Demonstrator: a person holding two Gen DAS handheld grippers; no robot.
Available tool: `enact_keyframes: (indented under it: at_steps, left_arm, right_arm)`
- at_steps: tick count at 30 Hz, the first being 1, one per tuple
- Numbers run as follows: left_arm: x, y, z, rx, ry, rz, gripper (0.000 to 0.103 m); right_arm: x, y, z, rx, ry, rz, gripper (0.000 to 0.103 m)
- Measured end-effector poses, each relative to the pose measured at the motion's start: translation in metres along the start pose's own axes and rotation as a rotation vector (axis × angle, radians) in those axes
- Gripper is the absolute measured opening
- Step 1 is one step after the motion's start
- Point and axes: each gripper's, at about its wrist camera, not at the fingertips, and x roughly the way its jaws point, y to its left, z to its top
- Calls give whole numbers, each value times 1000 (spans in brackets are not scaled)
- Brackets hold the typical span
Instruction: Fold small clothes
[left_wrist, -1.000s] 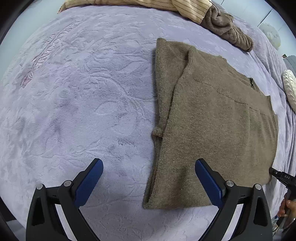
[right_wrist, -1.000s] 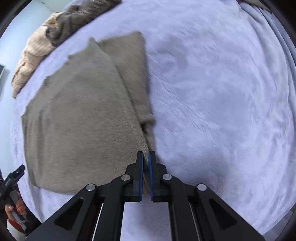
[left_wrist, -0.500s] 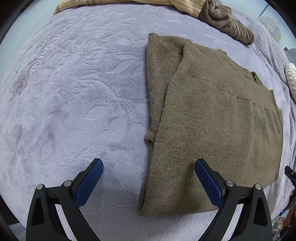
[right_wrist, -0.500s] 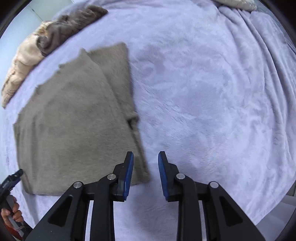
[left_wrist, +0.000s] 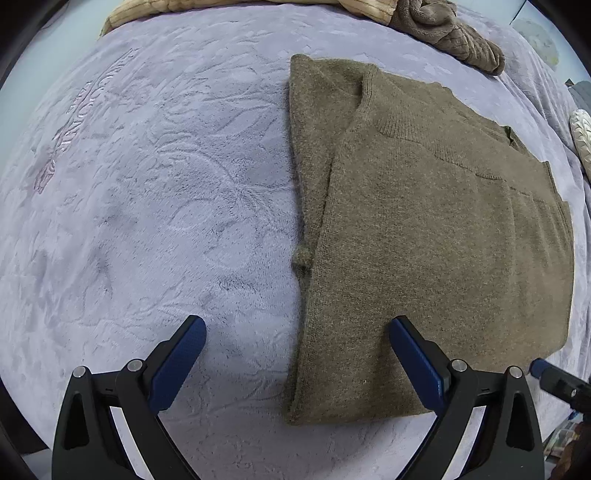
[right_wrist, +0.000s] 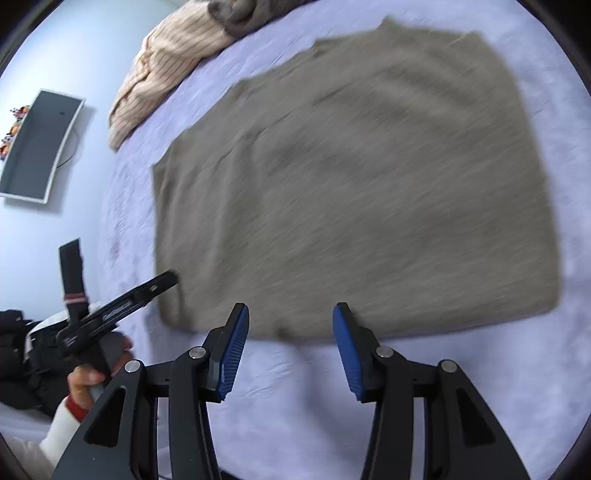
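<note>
Olive-brown sweater (left_wrist: 436, 236) lying folded and flat on the lavender bed cover (left_wrist: 147, 184), filling the centre and right of the left wrist frame, one narrower layer peeking out along its left edge. Left gripper (left_wrist: 297, 350) hanging above the sweater's near left corner, jaws spread wide, nothing between them, right finger over the knit, left finger over bare cover. In the right wrist view, same sweater (right_wrist: 362, 184) motion-blurred across the centre and upper right. Right gripper (right_wrist: 290, 347) at lower centre, jaws just been opening, now parted with nothing pinched, tips just over the sweater's near hem. Left hand (right_wrist: 94, 373) at lower left of that frame, wrapped round the other gripper's handle, white sleeve with a red cuff below. Striped beige garment (right_wrist: 166, 59) and a brown knit (left_wrist: 450, 33) heaped at the top edge, beyond the sweater. Dark monitor (right_wrist: 40, 144) at the left edge.
</note>
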Motion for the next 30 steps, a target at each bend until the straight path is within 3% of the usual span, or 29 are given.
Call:
enact_keyframes:
  at_steps: [5,13,23,30]
  left_arm:
    - [0,7,-11,1,-3,9,100]
    - [-1,34,-28,1,2,3,100]
    - [-2,56,-25,-2,10,-4,100]
    - [-5,83,-28,-53,19,-64,100]
  right_arm:
    - [36,15,-13,44,89,135,56]
    - [65,20,-15,105,132,181,56]
    - [82,29,-14,146,138,220,56]
    - [97,34,-11,204,127,262,56]
